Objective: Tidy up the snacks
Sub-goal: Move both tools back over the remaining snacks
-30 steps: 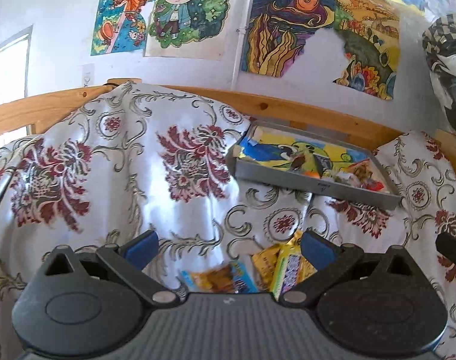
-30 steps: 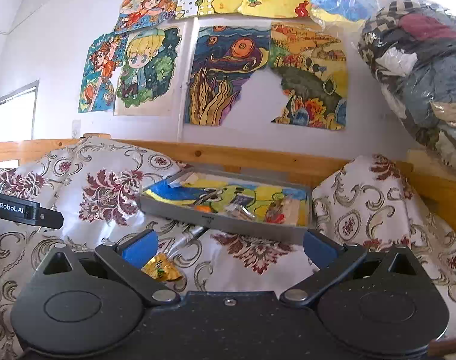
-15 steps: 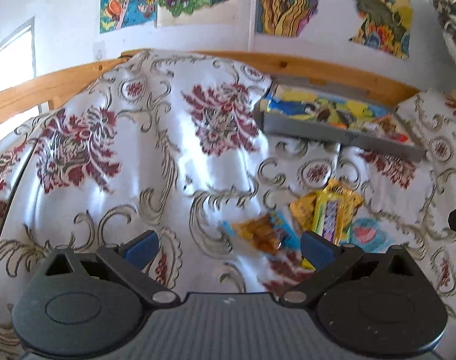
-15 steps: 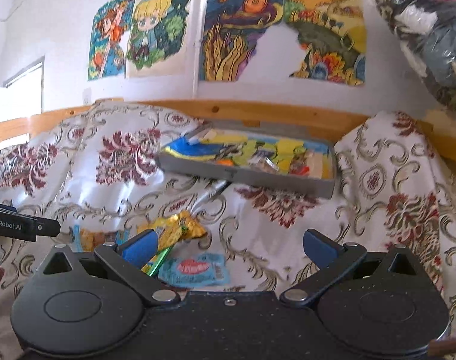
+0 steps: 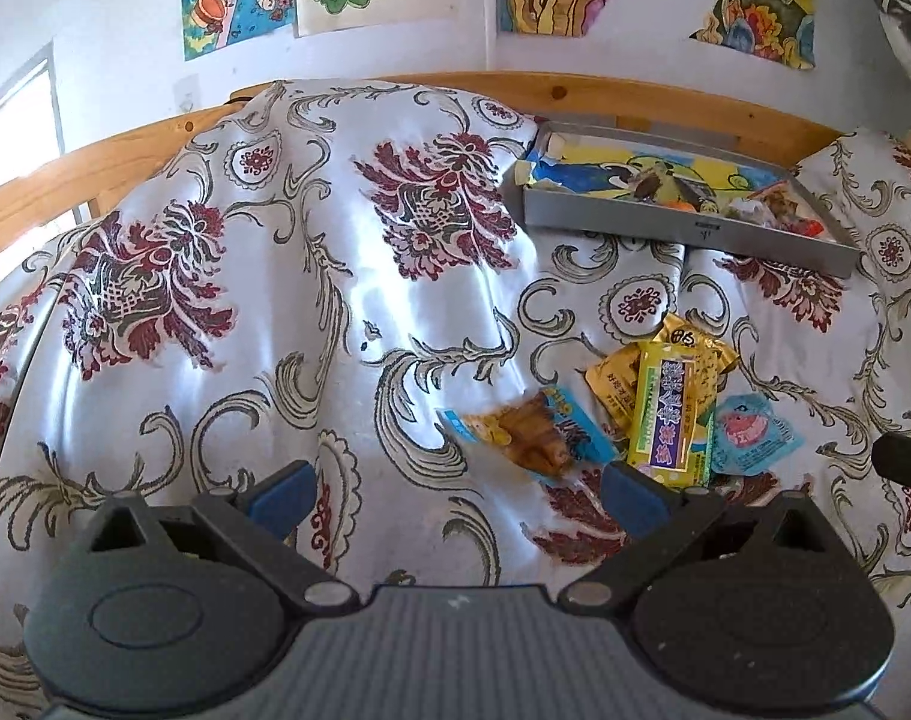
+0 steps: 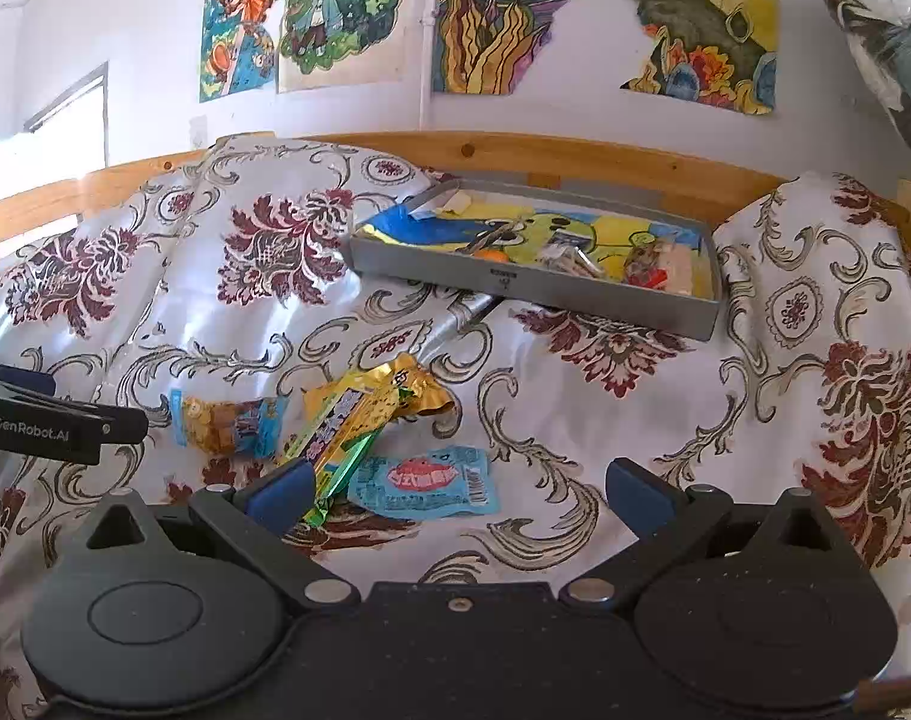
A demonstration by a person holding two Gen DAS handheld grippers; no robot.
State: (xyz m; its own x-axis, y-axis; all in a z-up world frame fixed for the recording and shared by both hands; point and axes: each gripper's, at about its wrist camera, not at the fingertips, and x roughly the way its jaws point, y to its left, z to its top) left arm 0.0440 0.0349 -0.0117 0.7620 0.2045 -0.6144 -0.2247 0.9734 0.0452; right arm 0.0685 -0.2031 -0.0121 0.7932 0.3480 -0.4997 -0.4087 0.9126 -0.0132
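Left gripper (image 5: 455, 489): jaws wide apart, nothing held, hovering over the cloth (image 5: 263, 312) just left of the snack pile. Right gripper (image 6: 452, 489): also spread wide, empty; its left finger (image 6: 275, 492) sits near the tip of the green bar (image 6: 341, 438), no contact I can confirm.

Snacks are clustered on the cloth between the two grippers: blue-orange pack (image 5: 533, 432), green bar on top of a gold pouch (image 6: 407, 390), round blue pack (image 6: 425, 483) nearest the right gripper. Tray (image 6: 533, 291) is well behind, against the wooden rail (image 6: 515, 153), already holding a few items.

Change: a second ago both cameras looked up at the wall and tray, with the snacks mostly hidden under the gripper bodies. Both have since pitched down and the whole pile is in view. Fingers unchanged, wide throughout. Snacks and tray have not moved.

Read: aiming phase, nothing picked yet. Likely next is closing on a loose pack and carrying it to the tray.
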